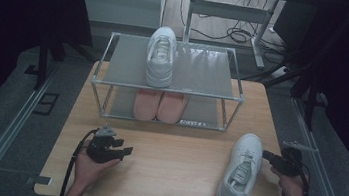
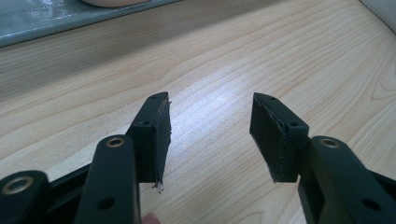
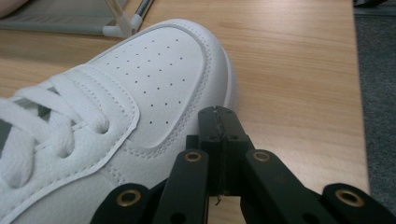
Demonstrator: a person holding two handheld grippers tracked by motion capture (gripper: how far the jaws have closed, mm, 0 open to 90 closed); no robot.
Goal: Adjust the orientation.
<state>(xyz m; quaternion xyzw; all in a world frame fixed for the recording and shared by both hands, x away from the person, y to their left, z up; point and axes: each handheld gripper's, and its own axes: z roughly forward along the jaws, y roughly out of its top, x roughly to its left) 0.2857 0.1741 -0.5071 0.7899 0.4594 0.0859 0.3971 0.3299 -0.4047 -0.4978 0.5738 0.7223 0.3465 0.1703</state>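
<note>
A pale wooden table (image 1: 163, 172) carries a metal shoe rack (image 1: 233, 97); the white leather sneaker (image 1: 240, 169) lies near its right edge; the right gripper (image 1: 270, 157), jaws pressed together and empty, sits just beside the toe; the left gripper (image 1: 126, 148) rests near the front-left, jaws wide.

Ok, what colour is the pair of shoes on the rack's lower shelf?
Pale pink shoes, clearest in the high view.

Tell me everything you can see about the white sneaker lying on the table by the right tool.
The white sneaker looks like smooth leather with white laces, a perforated toe cap and stitched panels. It stands upright on its sole on the wooden table, toe toward the shoe rack. The right tool, jaws shut, sits against its toe side.
</note>
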